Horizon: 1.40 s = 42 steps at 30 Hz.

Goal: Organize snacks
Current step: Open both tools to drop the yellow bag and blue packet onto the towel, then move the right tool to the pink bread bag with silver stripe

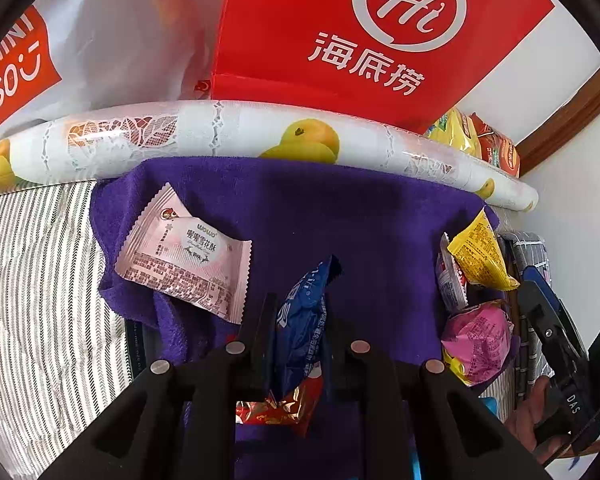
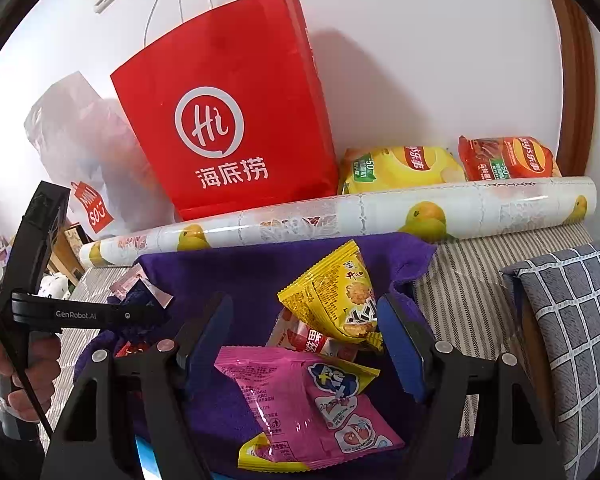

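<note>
While the left tongs (image 1: 298, 312) clamp the blue packet (image 1: 304, 320) above the purple cloth (image 1: 340, 208), the right tongs (image 2: 304, 336) stand open around the yellow packet (image 2: 332, 296), so closing on it appears next.

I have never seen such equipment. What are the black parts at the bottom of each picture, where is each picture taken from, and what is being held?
There is no robot here. A person holds a two-finger grasping tool in each hand, and a wide-angle camera on each tool looks along its fingers, so you get one picture per hand.

In the left picture, the left tool is shut on a blue snack packet. A pale pink packet lies on the purple towel.

In the right picture, the right tool is open over a bright pink packet and a yellow packet, gripping neither.

Behind stand a red paper bag and a rolled fruit-print sheet.
</note>
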Tool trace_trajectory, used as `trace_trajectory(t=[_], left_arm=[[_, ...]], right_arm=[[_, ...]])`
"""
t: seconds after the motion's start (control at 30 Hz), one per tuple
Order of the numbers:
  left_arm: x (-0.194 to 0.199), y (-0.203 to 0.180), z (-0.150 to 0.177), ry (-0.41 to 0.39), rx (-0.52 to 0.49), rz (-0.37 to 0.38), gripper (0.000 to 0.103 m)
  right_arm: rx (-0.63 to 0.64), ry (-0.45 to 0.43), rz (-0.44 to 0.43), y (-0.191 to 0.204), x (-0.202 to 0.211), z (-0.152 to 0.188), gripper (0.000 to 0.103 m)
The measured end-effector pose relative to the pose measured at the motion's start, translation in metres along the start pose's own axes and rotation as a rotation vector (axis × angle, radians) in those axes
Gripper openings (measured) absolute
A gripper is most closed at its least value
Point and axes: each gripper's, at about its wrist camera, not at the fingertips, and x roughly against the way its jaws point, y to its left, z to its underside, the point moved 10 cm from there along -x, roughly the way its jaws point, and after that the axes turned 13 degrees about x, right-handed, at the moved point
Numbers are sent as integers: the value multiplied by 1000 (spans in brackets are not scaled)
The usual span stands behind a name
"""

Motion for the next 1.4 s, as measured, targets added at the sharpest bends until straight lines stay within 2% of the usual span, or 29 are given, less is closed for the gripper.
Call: trace_trajectory(t=[0.07,0.13,0.2,0.3,0.5,0.67,1.13,1.4], left_arm=[[0,0,0,18,7,14,20],[3,2,0,41,21,42,33],[8,0,0,53,28,75,40],[17,-4,-1,22,5,74,48],[33,-13,-1,-20,-39,56,50],[53,-14,-7,-87,-68,22,55],[103,-30,-2,-149,-104,99,57],[124,-55,21,-160,-159,134,57]], right_arm=[[2,-3,-4,1,0,0,74],[4,-4,-4,3,0,0,74],[6,-3,9,2,1,1,74],[8,-9,4,3,2,0,74],[6,-16,9,3,8,-1,74],[31,-10,22,10,17,3,74],[41,-47,80,36,101,13,74],[23,-27,70,59,131,33,69]])
